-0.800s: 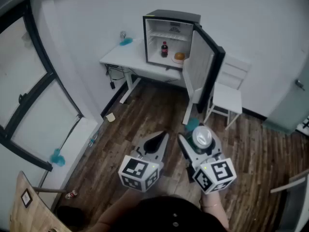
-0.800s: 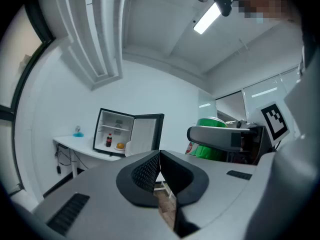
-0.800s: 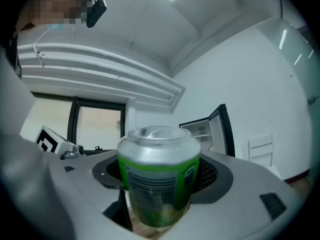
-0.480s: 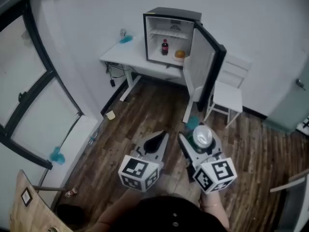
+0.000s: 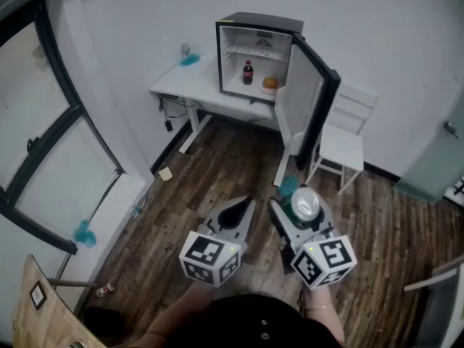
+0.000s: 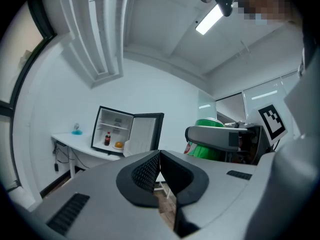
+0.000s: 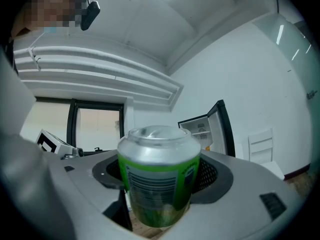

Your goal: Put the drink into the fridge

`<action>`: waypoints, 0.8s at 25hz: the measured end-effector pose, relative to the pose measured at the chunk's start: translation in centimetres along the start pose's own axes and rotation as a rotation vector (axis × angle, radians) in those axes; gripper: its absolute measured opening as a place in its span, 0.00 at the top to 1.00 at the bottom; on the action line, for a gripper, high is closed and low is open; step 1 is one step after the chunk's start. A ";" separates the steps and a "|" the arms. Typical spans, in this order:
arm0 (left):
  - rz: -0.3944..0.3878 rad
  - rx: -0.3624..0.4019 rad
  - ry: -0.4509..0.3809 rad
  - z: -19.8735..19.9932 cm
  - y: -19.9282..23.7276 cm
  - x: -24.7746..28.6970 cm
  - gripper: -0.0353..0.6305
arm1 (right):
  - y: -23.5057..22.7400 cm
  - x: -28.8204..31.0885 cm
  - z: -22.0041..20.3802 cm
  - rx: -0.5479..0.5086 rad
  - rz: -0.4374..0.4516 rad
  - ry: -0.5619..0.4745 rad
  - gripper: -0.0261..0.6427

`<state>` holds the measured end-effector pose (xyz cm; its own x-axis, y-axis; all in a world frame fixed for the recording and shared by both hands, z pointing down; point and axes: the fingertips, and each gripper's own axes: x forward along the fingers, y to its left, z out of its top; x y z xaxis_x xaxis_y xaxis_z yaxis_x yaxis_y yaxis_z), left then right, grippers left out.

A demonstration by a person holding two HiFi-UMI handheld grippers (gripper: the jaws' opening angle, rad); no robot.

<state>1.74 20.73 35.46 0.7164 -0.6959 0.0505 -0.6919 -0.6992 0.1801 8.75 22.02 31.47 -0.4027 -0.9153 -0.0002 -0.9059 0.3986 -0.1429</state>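
Green can, label print illegible, in pinch of right tool; left tool closed.

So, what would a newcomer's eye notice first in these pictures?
A green aluminium drink can stands clamped upright in the right gripper, close to the camera. Across the room, a small black fridge with its door wide open sits on a white desk, a dark cola bottle inside.
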 end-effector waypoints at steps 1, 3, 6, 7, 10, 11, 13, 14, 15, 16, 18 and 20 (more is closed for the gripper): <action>0.001 0.001 -0.005 0.1 0.0 0.2 0.94 | -0.2 0.1 -0.1 -0.002 0.001 0.003 0.45; 0.004 0.003 -0.010 0.2 0.1 0.7 0.94 | -0.5 0.2 -0.1 -0.006 0.006 0.004 0.45; 0.012 0.004 -0.007 -0.1 0.0 1.6 0.94 | -1.3 0.3 0.0 -0.012 0.014 0.000 0.45; 0.015 0.002 -0.006 -0.2 0.0 1.9 0.94 | -1.6 0.4 -0.1 -0.016 0.015 0.000 0.45; 0.028 -0.010 -0.007 -0.6 0.1 2.9 0.94 | -2.4 0.7 -0.2 -0.036 0.021 0.013 0.45; 0.030 -0.012 -0.007 -0.7 0.2 3.3 0.94 | -2.7 0.9 -0.1 -0.042 0.024 0.015 0.45; 0.031 -0.006 -0.004 -0.6 0.4 4.2 0.94 | -3.5 1.3 0.2 -0.045 0.023 0.010 0.45; 0.029 -0.002 -0.004 -0.4 0.5 4.7 0.94 | -3.9 1.6 0.4 -0.043 0.020 0.006 0.45; 0.027 0.000 -0.005 -0.3 0.7 5.0 0.94 | -4.3 1.9 0.5 -0.040 0.018 0.002 0.45; 0.024 -0.001 -0.008 -0.2 0.9 5.4 0.94 | -4.7 2.3 0.5 -0.037 0.014 0.000 0.45; 0.019 -0.011 -0.010 -0.2 1.6 6.3 0.94 | -5.4 3.1 0.1 -0.032 0.006 0.002 0.45; 0.012 -0.017 0.003 -0.7 2.5 7.3 0.94 | -5.9 4.3 -0.4 -0.025 0.003 0.006 0.45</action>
<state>5.26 14.01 36.92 0.7080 -0.7039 0.0563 -0.6992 -0.6875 0.1961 12.25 15.73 32.75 -0.4061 -0.9138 0.0057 -0.9077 0.4027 -0.1177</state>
